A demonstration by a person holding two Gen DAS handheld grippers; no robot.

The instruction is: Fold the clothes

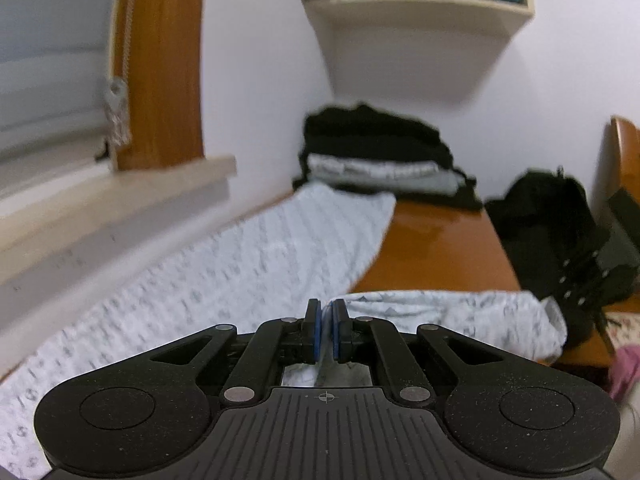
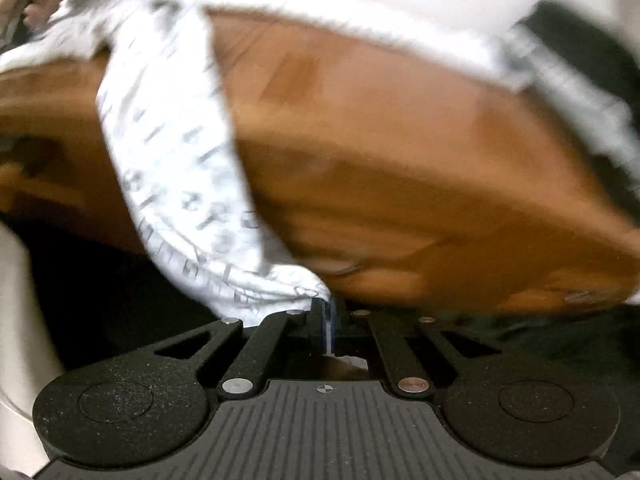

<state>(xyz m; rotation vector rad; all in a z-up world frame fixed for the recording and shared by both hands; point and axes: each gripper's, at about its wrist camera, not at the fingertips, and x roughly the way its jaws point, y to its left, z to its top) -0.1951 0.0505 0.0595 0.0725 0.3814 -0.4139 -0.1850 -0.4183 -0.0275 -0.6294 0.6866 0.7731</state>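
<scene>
Left gripper jaws clamped on edge of white grey-printed cloth garment; right gripper jaws clamped on same garment over brown wooden counter

The left wrist view sits just behind its tool and looks nearly level along the wooden surface toward the far wall, with a window sill on its left and a shelf high above. The right wrist view looks steeply down, close over the same surface, and is blurred. Both views share the surface and the white patterned garment.
</scene>
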